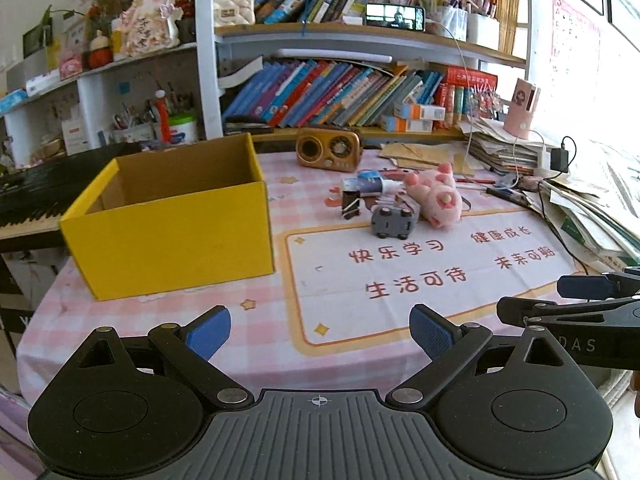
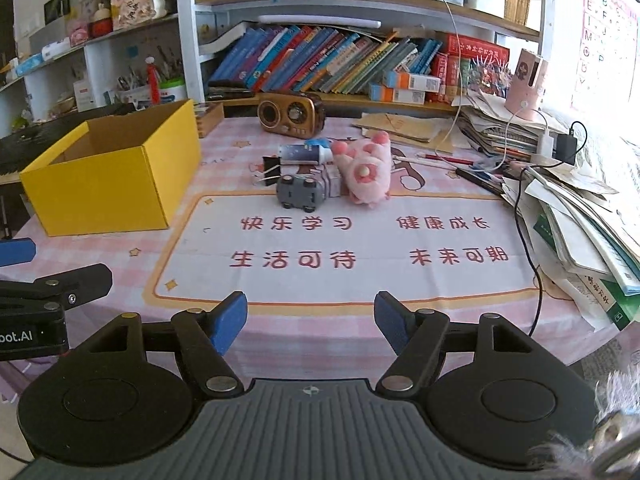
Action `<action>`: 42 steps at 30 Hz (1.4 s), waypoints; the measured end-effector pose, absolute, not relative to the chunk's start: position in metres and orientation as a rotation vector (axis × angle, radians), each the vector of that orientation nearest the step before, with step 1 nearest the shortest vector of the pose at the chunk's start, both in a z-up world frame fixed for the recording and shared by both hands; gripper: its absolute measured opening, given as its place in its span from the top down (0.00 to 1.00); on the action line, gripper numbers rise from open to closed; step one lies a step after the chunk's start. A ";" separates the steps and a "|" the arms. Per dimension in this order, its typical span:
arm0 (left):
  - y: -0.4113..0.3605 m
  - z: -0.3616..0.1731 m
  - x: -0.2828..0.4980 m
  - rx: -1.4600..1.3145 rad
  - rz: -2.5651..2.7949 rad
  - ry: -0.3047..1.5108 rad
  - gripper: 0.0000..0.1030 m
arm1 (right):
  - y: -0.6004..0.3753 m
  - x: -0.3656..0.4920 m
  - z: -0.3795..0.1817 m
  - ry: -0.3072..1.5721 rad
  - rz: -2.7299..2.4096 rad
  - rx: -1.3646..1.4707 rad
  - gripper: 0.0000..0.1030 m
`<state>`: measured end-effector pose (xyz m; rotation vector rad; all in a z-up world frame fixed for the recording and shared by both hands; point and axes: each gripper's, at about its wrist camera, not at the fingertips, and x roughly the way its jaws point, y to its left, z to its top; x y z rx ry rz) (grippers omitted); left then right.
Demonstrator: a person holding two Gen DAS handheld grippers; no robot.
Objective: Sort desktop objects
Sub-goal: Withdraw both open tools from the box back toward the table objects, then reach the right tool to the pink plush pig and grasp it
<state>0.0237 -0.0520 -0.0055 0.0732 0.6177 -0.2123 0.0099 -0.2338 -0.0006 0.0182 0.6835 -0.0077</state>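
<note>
An empty yellow cardboard box (image 1: 176, 236) (image 2: 108, 176) stands open on the left of the pink checked tablecloth. Behind the printed mat lies a cluster: a pink plush pig (image 1: 436, 196) (image 2: 366, 170), a grey toy car (image 1: 392, 222) (image 2: 298, 196), a small blue-and-white bottle (image 1: 370, 182) (image 2: 306, 154) and a black binder clip (image 1: 351, 204) (image 2: 270, 168). My left gripper (image 1: 320, 332) hovers open over the table's near edge, nothing between its blue pads. My right gripper (image 2: 310, 322) is open too and holds nothing, beside the left one.
A brown retro radio (image 1: 328, 148) (image 2: 290, 114) sits behind the cluster. Stacked papers and books (image 2: 580, 216) with cables crowd the right side. A black keyboard (image 1: 36, 192) lies left of the box. Bookshelves (image 1: 340, 92) line the back.
</note>
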 end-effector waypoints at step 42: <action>-0.157 -0.025 0.144 0.047 -0.141 0.742 0.05 | -0.349 0.143 -0.028 0.810 0.065 0.067 0.28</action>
